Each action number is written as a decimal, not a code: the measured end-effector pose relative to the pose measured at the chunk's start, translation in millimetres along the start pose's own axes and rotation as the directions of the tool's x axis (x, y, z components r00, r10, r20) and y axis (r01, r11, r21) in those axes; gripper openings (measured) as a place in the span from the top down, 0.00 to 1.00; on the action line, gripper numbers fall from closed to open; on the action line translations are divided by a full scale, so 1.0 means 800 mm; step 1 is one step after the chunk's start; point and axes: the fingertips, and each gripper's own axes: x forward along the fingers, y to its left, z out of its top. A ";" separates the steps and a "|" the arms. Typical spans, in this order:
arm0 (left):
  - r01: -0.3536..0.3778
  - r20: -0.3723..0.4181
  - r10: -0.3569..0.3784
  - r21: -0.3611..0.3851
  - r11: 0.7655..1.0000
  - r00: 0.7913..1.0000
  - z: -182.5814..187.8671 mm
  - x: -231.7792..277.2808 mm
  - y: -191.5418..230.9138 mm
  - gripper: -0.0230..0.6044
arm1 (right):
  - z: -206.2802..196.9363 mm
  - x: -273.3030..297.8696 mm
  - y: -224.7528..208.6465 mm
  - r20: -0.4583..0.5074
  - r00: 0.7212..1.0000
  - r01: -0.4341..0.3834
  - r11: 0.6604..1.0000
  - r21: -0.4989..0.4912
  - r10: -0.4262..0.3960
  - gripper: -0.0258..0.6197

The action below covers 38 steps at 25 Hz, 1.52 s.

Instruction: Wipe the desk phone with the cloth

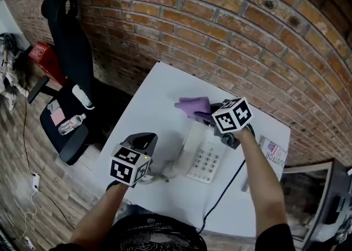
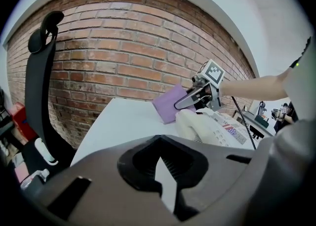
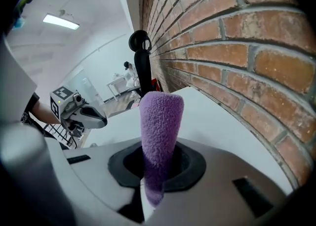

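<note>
Right hand-held gripper clamped on purple cloth at the far end of the phone on the desk. Left hand-held gripper closed, empty. Wiping apparently just starting; keypad and handset left.

Desk phone on table, cloth behind

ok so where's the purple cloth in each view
Head view: the cloth is just above centre, at the far end of the phone, held in the right tongs.
Left gripper view: the cloth is right of centre, at mid height.
Right gripper view: the cloth is dead centre, standing up between the tongs.
Shared landmark: the brick wall, seen in all three.
</note>
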 end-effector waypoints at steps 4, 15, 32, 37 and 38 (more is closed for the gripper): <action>0.006 -0.004 -0.006 0.005 1.000 1.000 -0.002 0.005 -0.009 0.96 | -0.009 -0.008 -0.005 -0.004 1.000 -0.006 1.000 0.014 0.006 0.89; 0.028 -0.007 -0.028 0.016 0.999 1.000 -0.002 0.019 -0.031 0.96 | -0.036 -0.033 -0.016 -0.016 1.000 0.010 1.000 0.027 -0.010 0.89; 0.084 -0.004 -0.084 0.046 0.995 0.996 0.004 0.032 -0.068 0.96 | -0.092 -0.091 -0.036 -0.028 0.994 0.112 0.990 0.090 -0.110 0.89; 0.103 -0.007 -0.102 0.059 0.993 0.995 0.004 0.032 -0.073 0.96 | -0.105 -0.108 -0.042 -0.021 0.986 0.167 0.980 0.104 -0.166 0.89; 0.106 -0.007 -0.106 0.061 0.993 0.994 0.004 0.032 -0.074 0.96 | -0.105 -0.112 -0.044 -0.013 0.981 0.192 0.976 0.100 -0.192 0.89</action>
